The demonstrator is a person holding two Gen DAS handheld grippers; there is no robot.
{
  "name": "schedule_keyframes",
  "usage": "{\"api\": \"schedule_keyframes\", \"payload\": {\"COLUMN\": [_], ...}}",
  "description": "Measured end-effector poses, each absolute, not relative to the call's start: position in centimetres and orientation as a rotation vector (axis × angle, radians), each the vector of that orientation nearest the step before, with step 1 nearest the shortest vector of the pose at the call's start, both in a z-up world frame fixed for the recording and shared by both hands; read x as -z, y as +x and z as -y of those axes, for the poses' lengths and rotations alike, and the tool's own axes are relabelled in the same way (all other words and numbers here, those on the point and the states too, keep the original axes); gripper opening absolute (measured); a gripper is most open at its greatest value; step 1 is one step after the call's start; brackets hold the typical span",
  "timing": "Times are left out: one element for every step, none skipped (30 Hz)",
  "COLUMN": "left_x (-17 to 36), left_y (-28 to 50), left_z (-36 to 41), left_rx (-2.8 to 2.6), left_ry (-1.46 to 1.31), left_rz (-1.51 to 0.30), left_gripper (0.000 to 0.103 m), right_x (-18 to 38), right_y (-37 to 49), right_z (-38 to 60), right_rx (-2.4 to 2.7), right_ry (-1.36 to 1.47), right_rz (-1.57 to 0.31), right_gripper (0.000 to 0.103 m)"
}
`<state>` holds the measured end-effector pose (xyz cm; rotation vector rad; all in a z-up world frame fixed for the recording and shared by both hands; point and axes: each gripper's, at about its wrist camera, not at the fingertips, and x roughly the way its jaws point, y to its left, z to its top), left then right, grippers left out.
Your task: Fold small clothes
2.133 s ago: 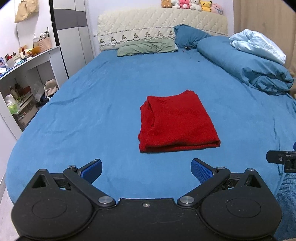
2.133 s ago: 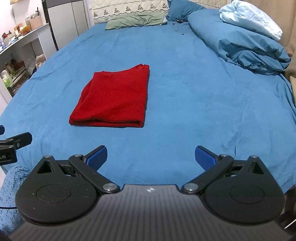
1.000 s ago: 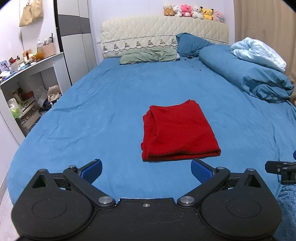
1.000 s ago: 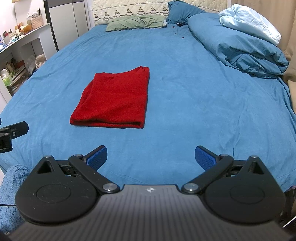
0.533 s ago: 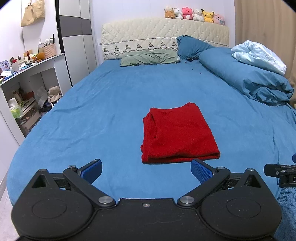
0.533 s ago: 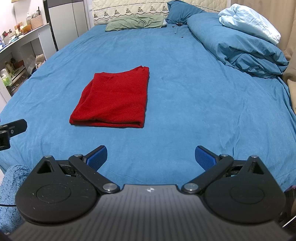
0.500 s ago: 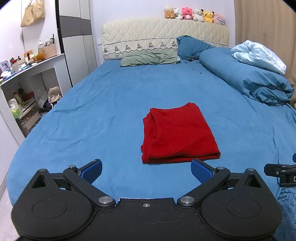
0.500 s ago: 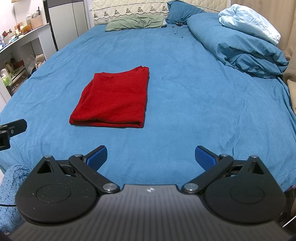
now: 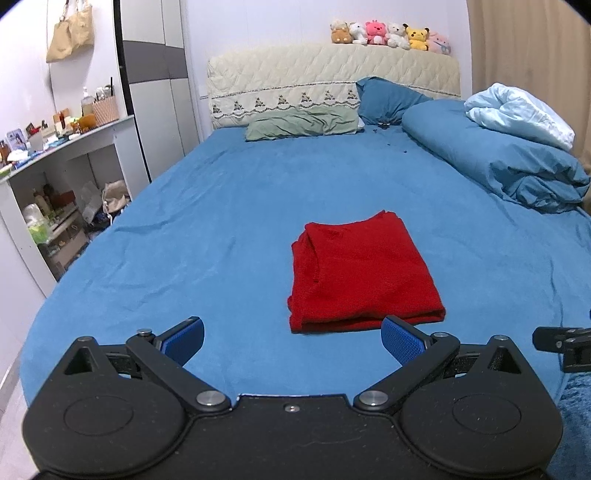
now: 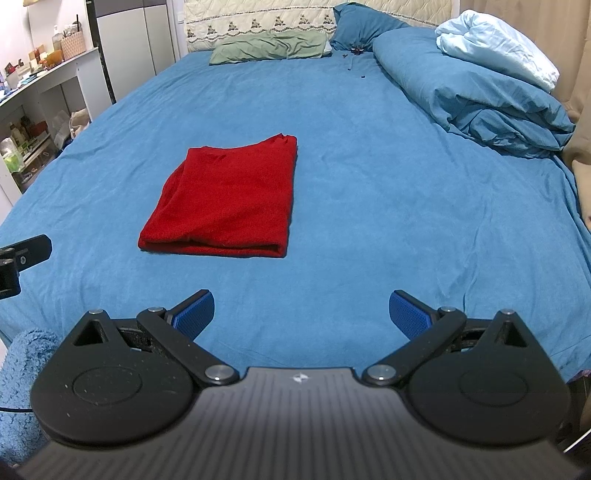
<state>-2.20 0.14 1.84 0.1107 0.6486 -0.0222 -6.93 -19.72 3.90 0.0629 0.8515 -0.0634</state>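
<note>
A red garment [image 9: 360, 269] lies folded into a flat rectangle on the blue bed sheet [image 9: 221, 229], near the foot of the bed. It also shows in the right wrist view [image 10: 229, 199], left of centre. My left gripper [image 9: 291, 341] is open and empty, held back from the garment's near edge. My right gripper [image 10: 301, 314] is open and empty, to the right of the garment and short of it. The tip of the other gripper shows at the right edge of the left wrist view and at the left edge of the right wrist view.
A rolled blue duvet [image 9: 509, 166] with a pale blue blanket [image 9: 517, 110] lies along the bed's right side. Pillows [image 9: 303, 123] and a headboard with plush toys [image 9: 391, 33] are at the far end. A cluttered white shelf unit [image 9: 55, 173] stands left of the bed.
The left wrist view has tilted up and pulled back slightly, so the garment sits lower in it. The right gripper has barely moved. Both grippers stay open; the garment has not moved.
</note>
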Motion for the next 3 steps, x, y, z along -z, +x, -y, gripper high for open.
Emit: {"api": "schedule_keyframes", "payload": {"left_x": [-1.79, -1.79, -1.8], "left_y": [-2.26, -2.29, -2.29], "left_z": [0.12, 0.13, 0.11], "left_rx": [0.022, 0.021, 0.02], "left_ry": [0.115, 0.116, 0.115], "left_rz": [-0.646, -0.644, -0.643], "left_gripper": [0.103, 0.103, 0.103], "right_x": [-3.94, -3.93, -3.93], "right_y": [-6.95, -6.95, -6.96], "right_z": [19.7, 19.74, 19.62], "right_rx": [0.064, 0.065, 0.066], "right_ry": [0.063, 0.064, 0.064], "right_rz": [-0.851, -0.851, -0.851], "right_gripper": [0.103, 0.103, 0.103]}}
